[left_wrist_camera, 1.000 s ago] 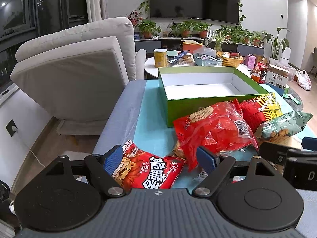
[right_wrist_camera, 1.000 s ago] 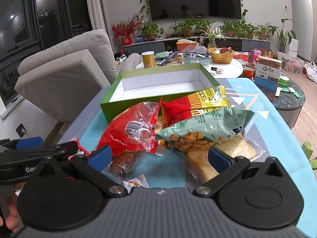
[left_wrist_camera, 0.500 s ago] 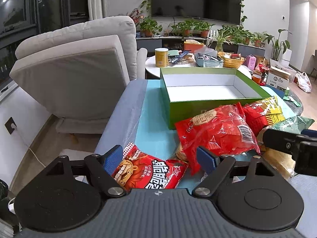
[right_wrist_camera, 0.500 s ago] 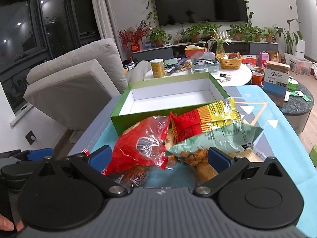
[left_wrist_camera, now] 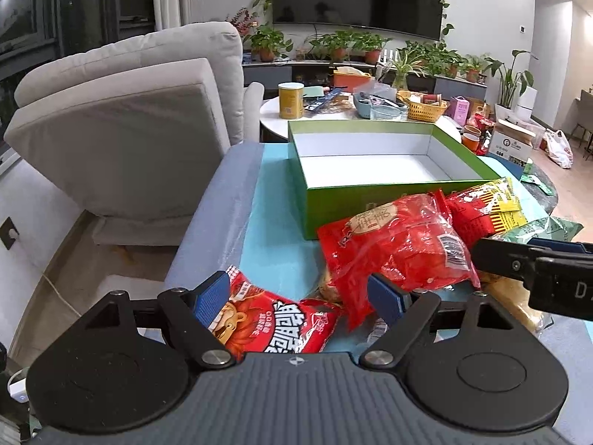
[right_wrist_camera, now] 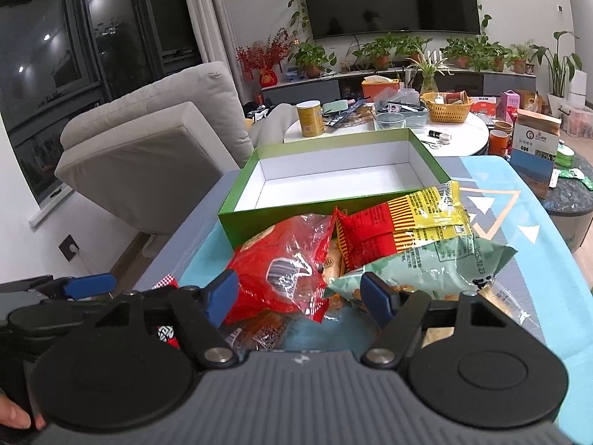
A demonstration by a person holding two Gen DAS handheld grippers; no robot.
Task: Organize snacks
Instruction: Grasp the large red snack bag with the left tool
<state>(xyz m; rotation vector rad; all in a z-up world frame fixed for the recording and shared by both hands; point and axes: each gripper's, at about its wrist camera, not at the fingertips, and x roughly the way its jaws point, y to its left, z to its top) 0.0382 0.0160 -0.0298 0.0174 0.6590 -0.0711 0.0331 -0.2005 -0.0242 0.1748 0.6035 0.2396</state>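
- Left wrist view: left gripper [left_wrist_camera: 301, 297] jaws spread, nothing pinched, hanging over the near left edge of the tabletop [left_wrist_camera: 276, 222]; it has risen a little since a second ago, box looks nearer.
- Red lion-print packet [left_wrist_camera: 276, 324] lies flat between the blue fingers, same spot as before.
- Clear red bag [left_wrist_camera: 398, 250] just ahead, leaning against the green box [left_wrist_camera: 367, 200]; box open, white inside, holding nothing, at the far middle of the tabletop.
- Red-and-yellow packet [left_wrist_camera: 489, 205] to the right of the red bag, touching the box's front wall.
- Right gripper's arm enters from the right edge, higher in frame than earlier.
- Right wrist view: right gripper [right_wrist_camera: 301, 298] jaws spread, less wide than a second ago, holding nothing.
- Its fingers now sit closer over the pile: left finger by the red bag, right finger at the pale green bag [right_wrist_camera: 426, 265].
- Snacks unmoved, all outside the box.
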